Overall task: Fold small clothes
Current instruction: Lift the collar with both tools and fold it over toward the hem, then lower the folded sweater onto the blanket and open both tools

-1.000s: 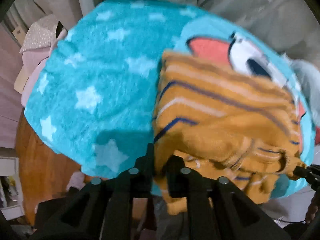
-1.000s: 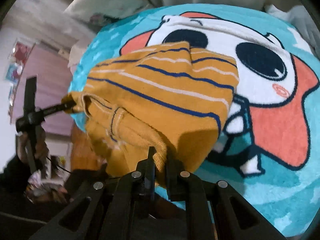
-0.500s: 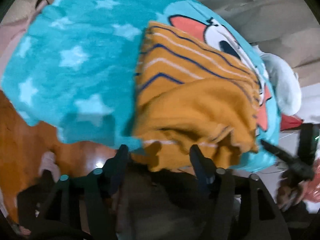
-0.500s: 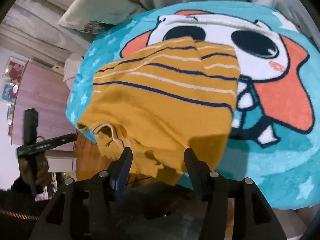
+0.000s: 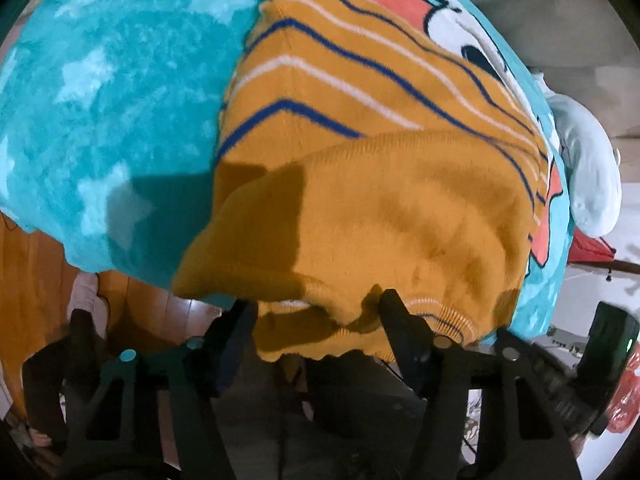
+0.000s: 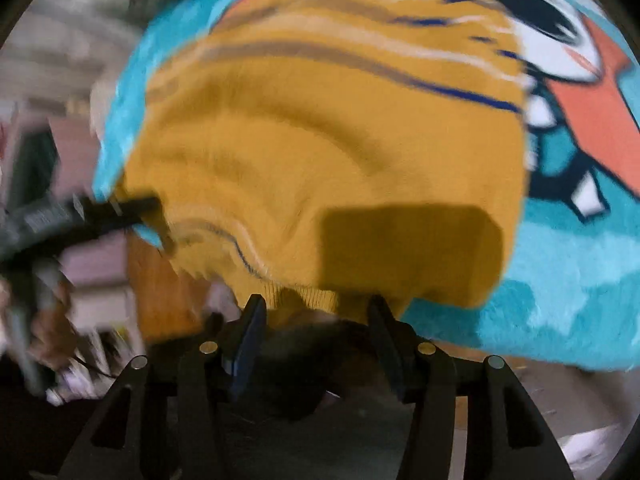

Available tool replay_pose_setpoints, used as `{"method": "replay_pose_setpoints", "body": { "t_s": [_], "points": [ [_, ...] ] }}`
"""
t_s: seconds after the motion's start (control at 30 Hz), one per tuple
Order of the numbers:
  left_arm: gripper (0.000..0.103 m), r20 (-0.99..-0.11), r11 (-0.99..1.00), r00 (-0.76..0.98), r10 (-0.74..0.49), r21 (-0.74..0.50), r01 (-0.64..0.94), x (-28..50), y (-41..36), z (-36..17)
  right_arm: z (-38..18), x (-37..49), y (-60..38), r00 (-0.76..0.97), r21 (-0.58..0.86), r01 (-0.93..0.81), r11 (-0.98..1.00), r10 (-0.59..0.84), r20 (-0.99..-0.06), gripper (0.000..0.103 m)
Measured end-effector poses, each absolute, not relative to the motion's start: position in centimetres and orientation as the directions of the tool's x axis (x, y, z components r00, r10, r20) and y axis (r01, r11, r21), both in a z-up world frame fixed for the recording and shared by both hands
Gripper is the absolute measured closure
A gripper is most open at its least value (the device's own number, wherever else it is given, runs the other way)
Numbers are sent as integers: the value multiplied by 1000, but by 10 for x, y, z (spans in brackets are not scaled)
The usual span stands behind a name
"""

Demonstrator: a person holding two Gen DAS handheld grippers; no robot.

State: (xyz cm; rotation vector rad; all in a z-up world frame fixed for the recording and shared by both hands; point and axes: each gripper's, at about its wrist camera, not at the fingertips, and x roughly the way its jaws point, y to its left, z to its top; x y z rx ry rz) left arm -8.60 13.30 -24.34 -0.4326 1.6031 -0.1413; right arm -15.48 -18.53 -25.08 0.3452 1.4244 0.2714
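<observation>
Sweater [image 5: 360, 184], mustard knit with blue and white stripes, lies folded on the turquoise blanket [image 5: 120, 80], its plain half doubled over toward me and the striped half running away to the far side. Its long axis goes near to far in the left wrist view, and the ribbed hem hangs off the blanket's near edge. My left gripper [image 5: 316, 308] stands spread; its jaws have just been narrowing a little, with the hem between the fingers but not pinched. My right gripper [image 6: 316, 308] is spread too, pressing on nothing, just at the sweater's near edge; that view is blurred. The blanket carries pale stars and a cartoon face in white, black and coral. Wooden floor [image 5: 36, 264] shows at near left below the blanket. A pale blue plush thing [image 5: 588, 176] lies at the blanket's right edge.
</observation>
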Motion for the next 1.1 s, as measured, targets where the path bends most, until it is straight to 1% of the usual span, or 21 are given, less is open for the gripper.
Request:
{"method": "replay_pose_setpoints", "body": {
  "t_s": [0.13,0.23,0.27,0.33,0.37,0.4,0.43,0.47,0.5,0.63,0.7,0.77,0.8,0.83,0.87,0.9,0.97,1.0,1.03,1.07,1.1],
  "points": [
    [41,-932,917,4,-361,-356,-179,-90,133,-242,-261,-151,-222,161,442,195,876,416,-895,46],
    [41,-939,928,-27,-342,-334,-166,-86,130,-249,-276,-148,-227,105,383,265,885,369,-924,46],
    [44,-940,930,-39,-339,-329,-163,-85,128,-252,-281,-148,-228,92,360,296,885,349,-933,46],
    [68,-942,935,-46,-333,-323,-150,-85,126,-254,-288,-148,-233,99,375,345,860,364,-926,46],
    [69,-945,939,-47,-323,-314,-137,-85,125,-254,-289,-149,-236,105,384,354,853,372,-922,46],
    [73,-949,944,-38,-313,-306,-126,-86,124,-252,-290,-148,-236,105,379,354,855,366,-925,54],
    [83,-952,947,-33,-306,-300,-116,-87,123,-251,-290,-147,-235,103,364,344,866,350,-931,73],
    [88,-956,952,-22,-292,-289,-97,-90,122,-246,-288,-146,-233,105,357,336,871,343,-934,84],
    [97,-961,958,-12,-277,-276,-84,-93,122,-241,-284,-145,-232,108,360,332,872,344,-933,90],
    [97,-952,951,7,-307,-307,-25,-116,126,-221,-243,-156,-229,155,345,260,902,314,-937,93],
    [97,-967,967,1,-256,-256,14,-123,123,-226,-238,-162,-226,149,330,219,918,303,-941,93],
    [96,-970,970,-23,-241,-241,-7,-121,124,-241,-247,-165,-222,112,300,188,935,283,-952,93],
    [92,-971,972,-50,-235,-234,-21,-120,127,-250,-259,-163,-219,86,277,167,946,265,-960,93],
    [81,-972,975,-76,-222,-220,-31,-119,131,-256,-271,-162,-215,59,269,154,951,263,-963,89],
    [76,-971,974,-83,-225,-223,-31,-119,136,-256,-279,-163,-214,34,278,151,949,276,-961,88],
    [67,-968,972,-87,-236,-235,-14,-121,141,-253,-278,-161,-214,33,280,153,948,278,-960,86],
    [58,-974,973,-55,-221,-224,56,-128,154,-237,-255,-162,-216,98,301,120,946,291,-952,65],
    [49,-976,973,-40,-214,-217,81,-131,162,-229,-237,-164,-221,139,309,93,946,295,-945,49],
    [46,-975,971,-21,-220,-221,93,-133,170,-220,-224,-164,-223,170,322,74,944,306,-937,45],
    [45,-971,968,15,-240,-237,85,-132,182,-209,-215,-161,-226,195,339,58,939,322,-926,43],
    [37,-967,967,50,-250,-247,60,-127,192,-200,-206,-160,-228,217,352,48,935,334,-917,40]
  ]
}}
